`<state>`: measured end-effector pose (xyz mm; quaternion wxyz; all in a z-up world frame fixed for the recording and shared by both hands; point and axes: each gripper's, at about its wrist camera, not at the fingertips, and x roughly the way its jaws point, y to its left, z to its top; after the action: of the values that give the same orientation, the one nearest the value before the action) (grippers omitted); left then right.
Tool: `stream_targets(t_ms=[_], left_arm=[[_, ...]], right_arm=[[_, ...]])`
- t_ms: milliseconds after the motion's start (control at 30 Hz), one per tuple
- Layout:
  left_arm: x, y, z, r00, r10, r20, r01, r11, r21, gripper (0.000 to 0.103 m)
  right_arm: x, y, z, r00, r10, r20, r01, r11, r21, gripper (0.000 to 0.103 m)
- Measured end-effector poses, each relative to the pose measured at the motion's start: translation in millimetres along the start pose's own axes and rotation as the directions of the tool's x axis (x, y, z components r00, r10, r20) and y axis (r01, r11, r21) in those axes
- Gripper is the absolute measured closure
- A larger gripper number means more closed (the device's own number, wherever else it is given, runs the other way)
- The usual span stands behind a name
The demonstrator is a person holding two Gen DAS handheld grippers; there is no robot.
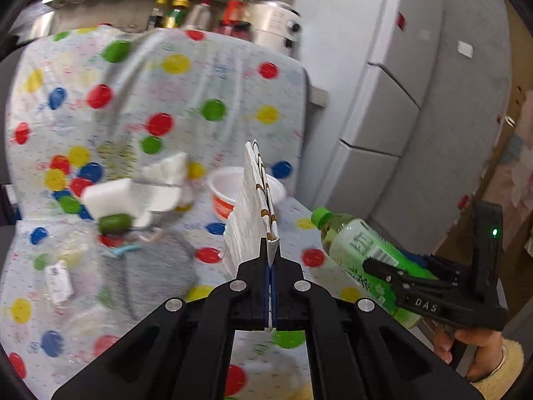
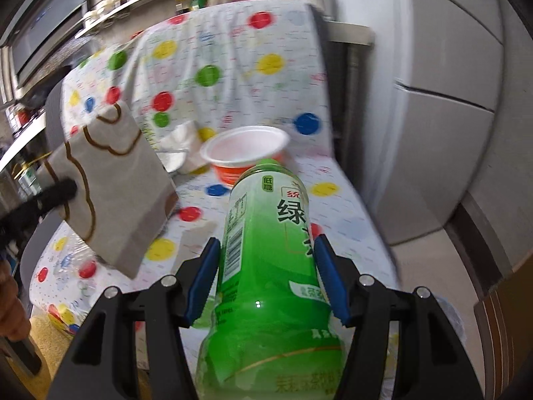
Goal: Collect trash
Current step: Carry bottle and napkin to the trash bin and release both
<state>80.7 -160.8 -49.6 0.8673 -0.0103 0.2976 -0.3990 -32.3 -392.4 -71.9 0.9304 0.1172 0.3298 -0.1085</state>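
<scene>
Left gripper point(image 1: 270, 250): jaws closed flat on the lower edge of a paper bag point(image 1: 255, 206), white with brown scalloped line print. The bag stands edge-on in the left wrist view, raised above the tablecloth point(image 1: 206, 76). In the right wrist view the same paper bag point(image 2: 116, 186) hangs at the left, one black finger pressed on its near face, its lower corner off the cloth.

Right gripper point(image 2: 266, 280): blue pads point(image 2: 201, 283) clamped on both sides of a green tea bottle point(image 2: 266, 253), cap pointing away toward the table. In the left wrist view the bottle point(image 1: 353, 243) is held at the right, beyond the table's right edge, with the right gripper point(image 1: 393, 273) gripping its lower body.

Table surface: polka-dot tablecloth, draped up at the rear and over the right edge. An orange-and-white plastic bowl point(image 2: 245, 153) sits upright near the far right part of the cloth. A crumpled white tissue point(image 1: 170, 170) lies just left of the bowl. A white sponge-like block point(image 1: 110, 196) lies left of the tissue, blurred. Clear plastic wrap point(image 1: 63, 266) lies at the near left of the cloth.

Clearance: bare cloth shows between bowl and bottle. A white refrigerator point(image 2: 449, 100) stands close beside the table's right edge, with a narrow gap of floor between
</scene>
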Motion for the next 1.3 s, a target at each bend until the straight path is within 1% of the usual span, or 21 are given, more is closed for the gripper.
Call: stream_targets(t_ms=[100,200,233,333,400,500,600,733,867,933,1000,1067,1133,1200,1267,1300], left_arm=[[16,-35,-5,0.998,-0.058,-0.027,0.06,0.997,0.051,0.103],[28,-68,-8,0.991,-0.125,-0.048,0.13,0.987,0.095,0.103],[34,-85,-9,0.985,-0.162,-0.059,0.168,0.979,0.114,0.103],[49,-120,-14,0.969,-0.229,-0.092,0.241,0.96,0.146,0.103],[62,-147,-20,0.954,-0.274,-0.121,0.291,0.943,0.164,0.103],[85,-183,-35,0.927,-0.335,-0.17,0.364,0.914,0.178,0.103],[111,-210,-52,0.908,-0.356,-0.22,0.398,0.897,0.194,0.103],[158,-237,-81,0.874,-0.354,-0.331,0.428,0.886,0.181,0.103],[191,-251,-95,0.865,-0.319,-0.389,0.415,0.889,0.193,0.103],[207,-255,-100,0.855,-0.31,-0.416,0.415,0.89,0.19,0.103],[217,-260,-104,0.85,-0.3,-0.433,0.411,0.892,0.19,0.101],[225,-264,-105,0.843,-0.29,-0.452,0.407,0.895,0.185,0.1],[229,-265,-105,0.844,-0.279,-0.459,0.398,0.898,0.186,0.091],[228,-265,-102,0.85,-0.276,-0.45,0.389,0.903,0.182,0.062],[222,-262,-100,0.855,-0.289,-0.431,0.391,0.905,0.17,0.053],[219,-259,-98,0.86,-0.288,-0.422,0.387,0.907,0.169,0.05]], right_arm=[[-16,-31,-12,0.999,-0.054,0.004,0.054,0.997,0.046,0.045],[-36,-72,-29,0.992,-0.129,0.001,0.128,0.986,0.106,0.045],[-42,-82,-34,0.989,-0.147,0.0,0.146,0.982,0.12,0.045],[-62,-119,-55,0.976,-0.216,-0.013,0.215,0.96,0.179,0.045],[-70,-140,-69,0.968,-0.25,-0.029,0.251,0.944,0.214,0.045],[-77,-175,-96,0.954,-0.292,-0.07,0.3,0.915,0.269,0.045],[-72,-198,-118,0.945,-0.306,-0.112,0.326,0.894,0.309,0.045],[-57,-224,-137,0.94,-0.301,-0.159,0.339,0.872,0.354,0.045],[-35,-249,-148,0.939,-0.282,-0.195,0.339,0.851,0.4,0.045],[-25,-258,-150,0.941,-0.271,-0.203,0.334,0.842,0.423,0.045],[-14,-267,-151,0.94,-0.26,-0.22,0.334,0.833,0.441,0.044],[-8,-275,-151,0.943,-0.252,-0.219,0.328,0.821,0.467,0.042],[-3,-277,-147,0.941,-0.26,-0.215,0.334,0.81,0.482,0.039],[-8,-276,-145,0.941,-0.27,-0.205,0.337,0.806,0.486,0.038],[-17,-274,-142,0.941,-0.279,-0.192,0.338,0.807,0.485,0.038],[-23,-271,-140,0.941,-0.285,-0.181,0.338,0.809,0.481,0.038]])
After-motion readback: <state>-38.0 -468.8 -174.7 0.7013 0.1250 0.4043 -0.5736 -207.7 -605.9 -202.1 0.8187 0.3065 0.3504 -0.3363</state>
